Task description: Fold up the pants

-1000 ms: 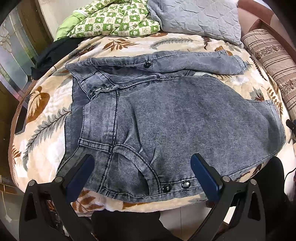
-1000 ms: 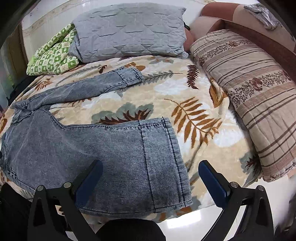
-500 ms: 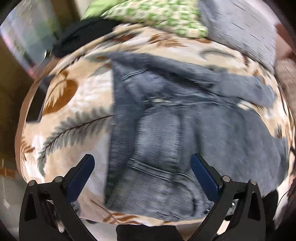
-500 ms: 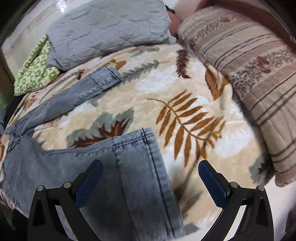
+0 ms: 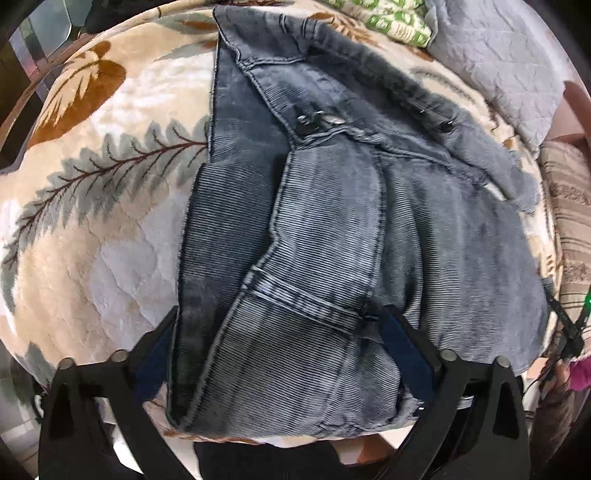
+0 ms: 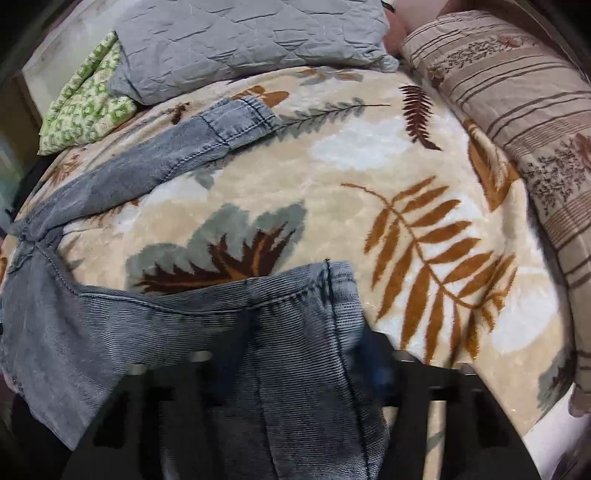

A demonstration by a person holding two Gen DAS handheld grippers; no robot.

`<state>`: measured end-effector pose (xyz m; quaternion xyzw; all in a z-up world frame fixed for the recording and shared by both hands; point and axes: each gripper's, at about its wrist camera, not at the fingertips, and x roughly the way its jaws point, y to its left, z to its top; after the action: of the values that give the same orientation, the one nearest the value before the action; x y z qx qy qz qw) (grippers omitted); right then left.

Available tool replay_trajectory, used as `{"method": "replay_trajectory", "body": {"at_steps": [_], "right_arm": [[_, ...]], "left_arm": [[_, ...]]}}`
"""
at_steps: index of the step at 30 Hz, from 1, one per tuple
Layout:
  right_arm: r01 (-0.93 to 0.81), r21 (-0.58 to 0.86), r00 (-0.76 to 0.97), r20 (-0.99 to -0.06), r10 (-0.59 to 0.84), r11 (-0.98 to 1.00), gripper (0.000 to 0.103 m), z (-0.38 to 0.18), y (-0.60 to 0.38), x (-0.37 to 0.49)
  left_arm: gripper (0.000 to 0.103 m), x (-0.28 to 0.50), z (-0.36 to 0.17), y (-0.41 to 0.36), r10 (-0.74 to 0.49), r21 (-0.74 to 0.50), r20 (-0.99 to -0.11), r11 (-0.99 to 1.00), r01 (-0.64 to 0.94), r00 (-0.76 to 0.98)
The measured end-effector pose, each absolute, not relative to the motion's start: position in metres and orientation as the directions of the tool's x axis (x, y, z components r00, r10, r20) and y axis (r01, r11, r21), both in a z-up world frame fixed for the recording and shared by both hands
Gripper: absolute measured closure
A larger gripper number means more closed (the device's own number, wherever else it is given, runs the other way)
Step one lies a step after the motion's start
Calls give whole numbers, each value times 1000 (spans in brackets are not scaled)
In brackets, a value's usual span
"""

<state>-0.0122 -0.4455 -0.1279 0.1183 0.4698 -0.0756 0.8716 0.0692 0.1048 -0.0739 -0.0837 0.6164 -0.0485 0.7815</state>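
Observation:
Grey-blue jeans (image 5: 332,221) lie spread on a leaf-print blanket (image 5: 92,221), waist to the left and legs to the right. My left gripper (image 5: 280,350) points steeply down over the near waistband corner. Its jaws stand wide and are closing, with the waistband between the fingers (image 5: 406,350). In the right wrist view, my right gripper (image 6: 301,354) is blurred and its jaws are closing on the near leg's hem (image 6: 303,295), which bunches up between them. The far leg (image 6: 240,118) lies flat toward the pillows.
A grey quilted pillow (image 6: 240,33) and a green checked quilt (image 6: 85,103) lie at the head of the bed. A striped brown pillow (image 6: 517,110) runs along the right side. The bed's near edge sits just below both grippers.
Both grippers have dropped closer to the jeans. The left one swung and rolled over the waistband. The right one's jaws have narrowed from wide open around the near leg hem.

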Motion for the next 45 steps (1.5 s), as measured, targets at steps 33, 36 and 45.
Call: {"method": "replay_trajectory", "body": {"at_steps": [33, 36, 45], "right_arm": [[332, 334, 633, -773, 55, 882, 55, -109, -496, -74], [296, 365, 656, -749, 90, 883, 50, -91, -493, -49], [218, 452, 658, -723, 212, 865, 41, -78, -476, 93]], "left_arm": [[38, 31, -33, 108, -158, -170, -938, 985, -13, 310], [37, 52, -12, 119, -171, -195, -920, 980, -33, 353], [37, 142, -1, 99, -262, -315, -896, 944, -97, 359]]}}
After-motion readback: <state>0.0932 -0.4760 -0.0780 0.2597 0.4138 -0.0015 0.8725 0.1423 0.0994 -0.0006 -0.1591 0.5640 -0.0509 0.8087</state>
